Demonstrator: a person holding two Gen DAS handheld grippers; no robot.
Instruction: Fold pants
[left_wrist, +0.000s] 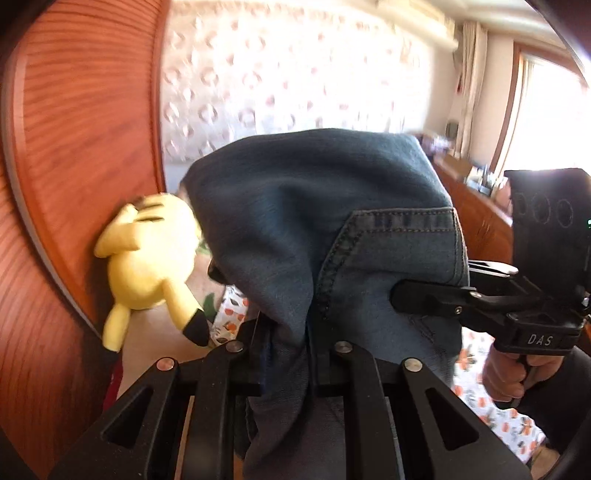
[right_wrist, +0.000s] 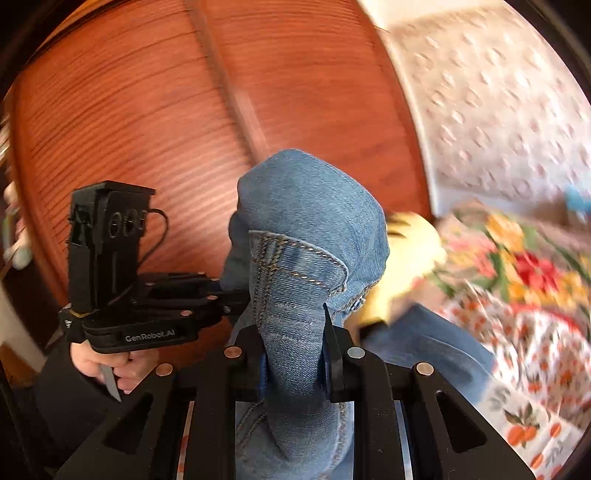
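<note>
Both grippers clamp pants (left_wrist: 332, 229) mid-air above floral bedding (right_wrist: 546, 373): left gripper (left_wrist: 288, 354) pinches bunched denim, right gripper (right_wrist: 295, 354) bites thick seam wad. Risks: bulky seam slips from pads; hanging cloth sweeps yellow plush toy (left_wrist: 147, 258) by wooden headboard (left_wrist: 74, 147).

Black grippers, silver pivot screws; right gripper (left_wrist: 399, 293) marked "DAS", left gripper (right_wrist: 236, 299) "GenRobot.AI", thin black cable; dark sleeves
</note>
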